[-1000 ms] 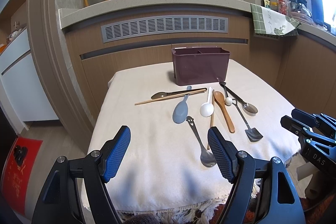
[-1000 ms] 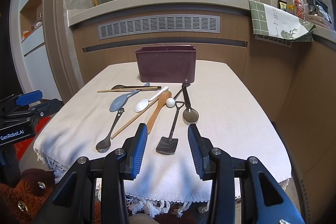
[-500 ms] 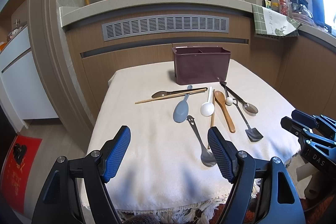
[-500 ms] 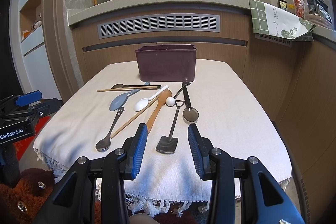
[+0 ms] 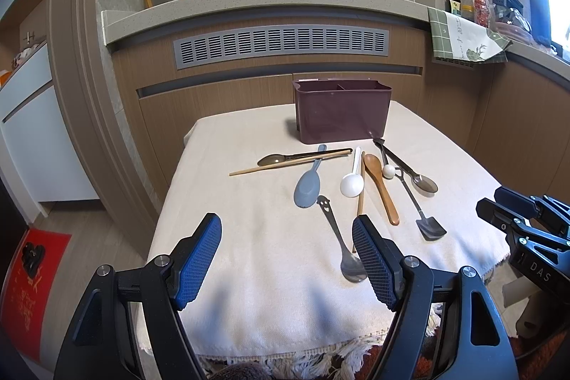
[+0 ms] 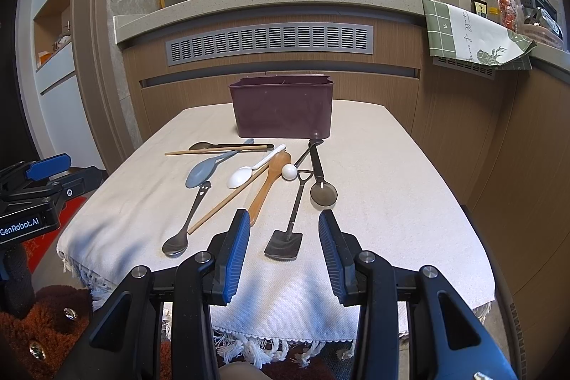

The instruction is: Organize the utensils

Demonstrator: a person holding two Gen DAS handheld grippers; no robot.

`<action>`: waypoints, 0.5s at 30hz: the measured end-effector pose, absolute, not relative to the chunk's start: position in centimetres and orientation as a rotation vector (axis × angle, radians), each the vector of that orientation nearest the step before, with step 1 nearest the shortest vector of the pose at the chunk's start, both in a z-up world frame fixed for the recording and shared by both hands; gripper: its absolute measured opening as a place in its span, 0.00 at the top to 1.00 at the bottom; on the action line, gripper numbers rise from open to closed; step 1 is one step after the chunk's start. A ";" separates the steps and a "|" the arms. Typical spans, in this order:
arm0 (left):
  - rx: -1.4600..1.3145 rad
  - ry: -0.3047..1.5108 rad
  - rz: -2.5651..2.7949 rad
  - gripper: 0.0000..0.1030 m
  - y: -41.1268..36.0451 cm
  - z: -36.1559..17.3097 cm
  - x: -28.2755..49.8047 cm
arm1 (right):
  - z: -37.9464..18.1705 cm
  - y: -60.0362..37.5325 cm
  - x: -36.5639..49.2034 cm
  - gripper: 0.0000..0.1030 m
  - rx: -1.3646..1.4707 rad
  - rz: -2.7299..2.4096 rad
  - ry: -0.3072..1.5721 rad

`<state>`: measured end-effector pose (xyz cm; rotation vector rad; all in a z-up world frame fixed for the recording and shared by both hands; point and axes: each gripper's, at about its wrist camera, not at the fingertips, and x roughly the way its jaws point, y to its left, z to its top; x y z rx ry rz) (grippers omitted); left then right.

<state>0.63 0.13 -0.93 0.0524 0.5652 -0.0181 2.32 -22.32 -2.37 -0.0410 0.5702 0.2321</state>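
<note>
- The right gripper [image 6: 283,250] hovers at the near edge of the cloth-covered table [image 6: 392,202], its blue-padded fingers [image 6: 238,251] spread apart and holding nothing.
- The shovel-shaped spoon [image 6: 285,243] lies straight ahead of it, the flat blade seen between the two fingers, nearest the table edge. Its long axis runs away from the gripper, up and slightly right, toward the maroon utensil caddy [image 6: 283,107] at the far side.
- The left gripper [image 5: 286,255] also has its fingers wide apart and empty. The steel spoon with a smiley cut-out [image 5: 336,237] lies ahead to its right, bowl just beside the right finger, handle pointing away.
- By my reading the right gripper is better lined up, on the shovel spoon; a grasp across the thin shaft would need the fingers to straddle that axis.
- The remaining utensils lie loose between grippers and caddy: grey spoon [image 6: 205,168], white spoon [image 6: 242,175], wooden spoon [image 6: 269,184], dark ladle-like spoon [image 6: 322,191], chopsticks [image 6: 213,150].
- Hard to make out: the caddy's inside is mostly hidden from both views; only a divider shows in the left view. Whether the white ball [image 6: 289,172] tops a utensil is unclear. Several handles overlap.
</note>
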 end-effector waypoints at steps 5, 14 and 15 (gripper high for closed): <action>0.052 0.565 -0.019 0.26 0.2 -0.9 0.6 | -2.4 -22.2 2.3 0.63 -0.041 0.232 0.570; 0.038 0.593 -0.027 0.26 0.5 -1.1 1.1 | -2.3 -22.3 2.4 0.63 -0.041 0.230 0.570; 0.037 0.597 -0.031 0.26 0.5 -1.1 1.2 | -2.3 -22.3 2.4 0.63 -0.042 0.230 0.571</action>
